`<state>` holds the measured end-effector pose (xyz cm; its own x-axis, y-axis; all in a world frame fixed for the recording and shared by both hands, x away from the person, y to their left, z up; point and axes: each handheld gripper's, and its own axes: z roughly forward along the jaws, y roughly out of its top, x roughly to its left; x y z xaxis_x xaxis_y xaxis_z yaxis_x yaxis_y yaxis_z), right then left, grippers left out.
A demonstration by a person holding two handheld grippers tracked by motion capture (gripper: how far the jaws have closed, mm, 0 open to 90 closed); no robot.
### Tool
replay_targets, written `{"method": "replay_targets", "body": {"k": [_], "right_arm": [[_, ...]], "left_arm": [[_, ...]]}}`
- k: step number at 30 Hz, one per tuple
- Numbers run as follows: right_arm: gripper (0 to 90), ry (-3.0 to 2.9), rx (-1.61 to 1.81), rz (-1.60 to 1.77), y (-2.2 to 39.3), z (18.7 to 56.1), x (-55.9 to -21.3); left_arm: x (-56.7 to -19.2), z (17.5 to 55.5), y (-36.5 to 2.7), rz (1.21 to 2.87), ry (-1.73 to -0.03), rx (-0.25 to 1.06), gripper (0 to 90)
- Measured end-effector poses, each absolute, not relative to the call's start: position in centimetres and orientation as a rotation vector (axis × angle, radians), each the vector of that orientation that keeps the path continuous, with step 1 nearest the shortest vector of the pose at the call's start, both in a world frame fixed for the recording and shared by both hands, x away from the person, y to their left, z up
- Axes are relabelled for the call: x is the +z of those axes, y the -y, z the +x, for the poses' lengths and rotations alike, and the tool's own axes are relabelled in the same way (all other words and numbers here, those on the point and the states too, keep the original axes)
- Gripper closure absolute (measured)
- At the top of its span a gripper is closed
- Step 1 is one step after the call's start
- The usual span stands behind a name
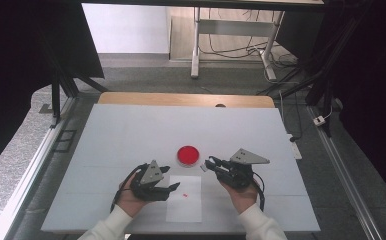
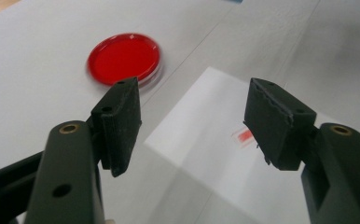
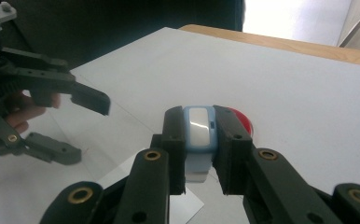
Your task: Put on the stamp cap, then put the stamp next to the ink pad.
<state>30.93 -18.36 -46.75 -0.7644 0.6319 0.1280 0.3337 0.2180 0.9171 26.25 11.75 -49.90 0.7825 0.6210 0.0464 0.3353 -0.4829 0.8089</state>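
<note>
A round red dish (image 1: pixel 187 155) sits near the middle of the white table (image 1: pixel 131 130). In front of it lies a white sheet (image 1: pixel 184 205) with a small red slip (image 1: pixel 185 194) on it. My left gripper (image 1: pixel 170 179) hovers at the sheet's left edge, open, with nothing between its pads. In the left gripper view, the gripper (image 2: pixel 192 126) looks over the sheet (image 2: pixel 206 140), the red slip (image 2: pixel 244 136) and the dish (image 2: pixel 123 57). My right gripper (image 3: pixel 199 144) is shut on a small blue-and-white object (image 3: pixel 199 126), just right of the dish (image 3: pixel 244 119).
A wooden strip (image 1: pixel 186 99) runs along the table's far edge. Beyond it are grey floor, desk legs and cables. Metal rails flank the table on both sides. In the right gripper view the left gripper (image 3: pixel 71 126) stands open at the left.
</note>
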Motion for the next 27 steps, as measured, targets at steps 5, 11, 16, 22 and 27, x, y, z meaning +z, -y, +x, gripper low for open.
{"method": "replay_targets", "body": {"k": [5, 11, 16, 22, 27], "right_arm": [[74.9, -2.224, 1.564, 0.886, 18.6, 31.0, -46.7], [74.8, -2.22, 1.558, 0.876, 18.7, 31.1, -46.6], [74.8, -2.222, 1.552, 0.873, 18.7, 31.3, -46.6], [74.8, -2.219, 1.545, 0.874, 18.8, 31.5, -46.7], [74.8, -2.223, 1.535, 0.872, 18.8, 31.6, -46.7]], "left_arm": [[-50.1, 25.3, -14.6, 2.091, -0.778, 0.438, 36.4], [-50.7, 23.7, -18.6, 2.043, -0.884, 0.441, 36.6], [-50.9, 23.1, -19.8, 2.036, -0.91, 0.445, 36.5], [-51.1, 23.1, -20.3, 2.041, -0.912, 0.449, 36.4], [-51.2, 23.3, -20.4, 2.04, -0.912, 0.446, 36.3]]}}
